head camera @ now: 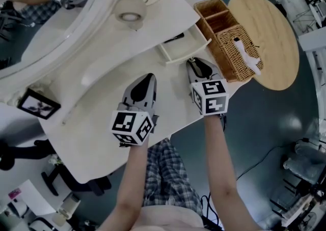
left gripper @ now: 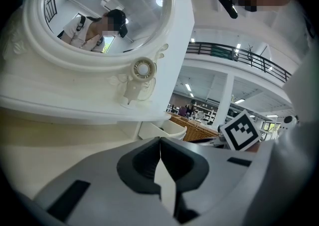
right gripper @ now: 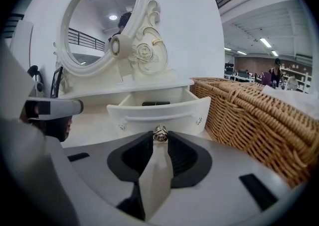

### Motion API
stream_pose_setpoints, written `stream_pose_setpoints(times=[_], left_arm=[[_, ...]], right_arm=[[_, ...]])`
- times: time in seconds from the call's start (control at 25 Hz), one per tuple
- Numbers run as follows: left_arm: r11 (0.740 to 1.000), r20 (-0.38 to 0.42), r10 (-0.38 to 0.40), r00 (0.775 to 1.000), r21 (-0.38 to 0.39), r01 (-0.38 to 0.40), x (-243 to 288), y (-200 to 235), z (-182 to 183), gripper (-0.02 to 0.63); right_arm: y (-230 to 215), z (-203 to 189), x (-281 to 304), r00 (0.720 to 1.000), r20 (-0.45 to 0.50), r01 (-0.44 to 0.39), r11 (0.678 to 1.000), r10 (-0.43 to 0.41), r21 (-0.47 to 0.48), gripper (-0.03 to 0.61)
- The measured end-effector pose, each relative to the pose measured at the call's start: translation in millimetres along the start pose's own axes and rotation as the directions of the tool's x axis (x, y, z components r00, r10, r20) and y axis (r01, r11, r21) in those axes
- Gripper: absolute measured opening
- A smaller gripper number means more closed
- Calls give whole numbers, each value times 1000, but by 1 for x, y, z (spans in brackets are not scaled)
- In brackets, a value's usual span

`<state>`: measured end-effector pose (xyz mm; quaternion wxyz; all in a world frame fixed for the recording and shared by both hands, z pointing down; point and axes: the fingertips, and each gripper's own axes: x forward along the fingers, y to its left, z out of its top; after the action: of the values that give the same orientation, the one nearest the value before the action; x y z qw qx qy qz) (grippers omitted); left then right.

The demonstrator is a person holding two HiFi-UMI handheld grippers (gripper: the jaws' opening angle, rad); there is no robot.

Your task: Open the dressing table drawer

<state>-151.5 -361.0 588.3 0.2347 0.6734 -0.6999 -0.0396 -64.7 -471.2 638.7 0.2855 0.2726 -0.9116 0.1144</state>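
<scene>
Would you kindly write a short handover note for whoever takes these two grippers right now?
Right gripper: jaws shut on the metal knob of the drawer.
Left gripper: jaws together, empty, over the dressing table, left of the drawer.
Things: the drawer is pulled well out, with a dark item inside; the wicker basket sits to its right.
Done: the drawer is open.
Left: probably just release the knob and back away.

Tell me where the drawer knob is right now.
The knob sits centre of the right gripper view, pinched in the right tongs, on the front of the open drawer, left of the wicker basket.
</scene>
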Motion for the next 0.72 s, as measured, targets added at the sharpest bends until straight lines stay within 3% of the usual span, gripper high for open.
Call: stream_pose_setpoints(times=[0.12,0.28,0.32,0.44,0.72], left_arm=[[1000,0,0,1000,0,0,-1,0,-1,28],[1000,0,2,1000,3,-2,-4,0,-1,28],[1000,1,4,1000,4,-4,-5,1,0,28],[1000,5,11,1000,5,-11,-9,2,3,28],[1000,21,15,1000,18,-16,-20,0,14,28]], right_arm=[[0,2,0,1000,15,-15,1000,15,19,119],[8,17,-10,991,117,-66,996,58,60,331],[10,22,-15,987,149,-79,994,67,72,358],[16,27,-25,976,201,-101,990,79,98,398],[23,36,-43,970,232,-101,990,77,94,403]])
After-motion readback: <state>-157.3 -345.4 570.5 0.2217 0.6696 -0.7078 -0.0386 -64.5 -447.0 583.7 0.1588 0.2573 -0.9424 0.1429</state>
